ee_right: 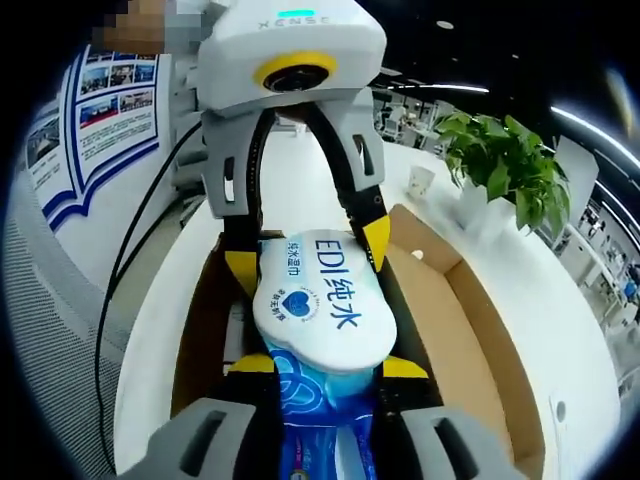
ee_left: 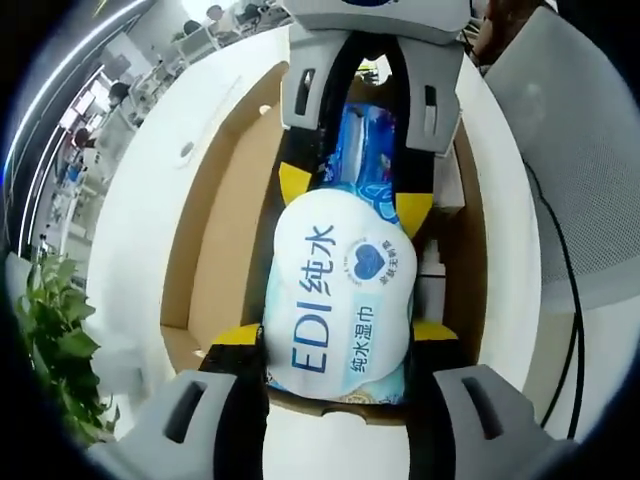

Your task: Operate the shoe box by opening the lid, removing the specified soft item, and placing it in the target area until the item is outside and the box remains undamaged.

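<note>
A pack of wet wipes (ee_left: 340,300) with a white lid printed "EDI" and a blue body hangs over the open cardboard shoe box (ee_left: 215,230). My left gripper (ee_left: 338,333) is shut on the lid end, its yellow-tipped jaws pressed to both sides. Facing it from the top of the left gripper view, my right gripper (ee_left: 355,195) is shut on the blue end. In the right gripper view the pack (ee_right: 320,310) lies between my right gripper (ee_right: 330,365) below and my left gripper (ee_right: 310,252) above, over the box (ee_right: 480,330).
The box rests on a white curved table (ee_left: 130,230). A potted plant (ee_right: 500,160) and a paper cup (ee_right: 422,182) stand at the table's far end. A black cable (ee_left: 570,290) trails down off the table's side. A small white item (ee_left: 432,270) lies inside the box.
</note>
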The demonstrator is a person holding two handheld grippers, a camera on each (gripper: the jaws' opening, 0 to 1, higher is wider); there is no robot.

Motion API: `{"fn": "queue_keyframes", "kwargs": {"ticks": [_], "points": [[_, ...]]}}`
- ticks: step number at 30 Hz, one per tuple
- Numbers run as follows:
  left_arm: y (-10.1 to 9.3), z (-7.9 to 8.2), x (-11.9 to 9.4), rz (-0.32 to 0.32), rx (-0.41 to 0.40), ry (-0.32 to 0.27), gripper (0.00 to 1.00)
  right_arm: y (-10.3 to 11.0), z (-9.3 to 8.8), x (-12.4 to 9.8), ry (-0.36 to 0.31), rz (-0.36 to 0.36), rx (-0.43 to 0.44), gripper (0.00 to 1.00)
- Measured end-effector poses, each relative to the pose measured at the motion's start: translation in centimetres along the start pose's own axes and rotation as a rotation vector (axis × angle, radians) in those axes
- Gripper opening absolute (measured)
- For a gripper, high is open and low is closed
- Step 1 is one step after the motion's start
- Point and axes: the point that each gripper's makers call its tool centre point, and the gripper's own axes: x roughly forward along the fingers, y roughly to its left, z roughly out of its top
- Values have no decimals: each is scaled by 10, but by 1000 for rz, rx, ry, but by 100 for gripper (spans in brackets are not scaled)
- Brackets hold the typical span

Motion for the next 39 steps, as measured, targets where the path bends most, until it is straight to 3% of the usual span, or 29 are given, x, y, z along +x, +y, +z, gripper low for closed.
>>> {"fn": "queue_keyframes", "kwargs": {"ticks": [23,39], "points": [[1,53,-26,-22,-10,-19,52,-4,5,-61,-22,13,9,26],[-2,99,-28,-31,8,-27,52,-12,-11,-106,-33,-5,21,26]]}}
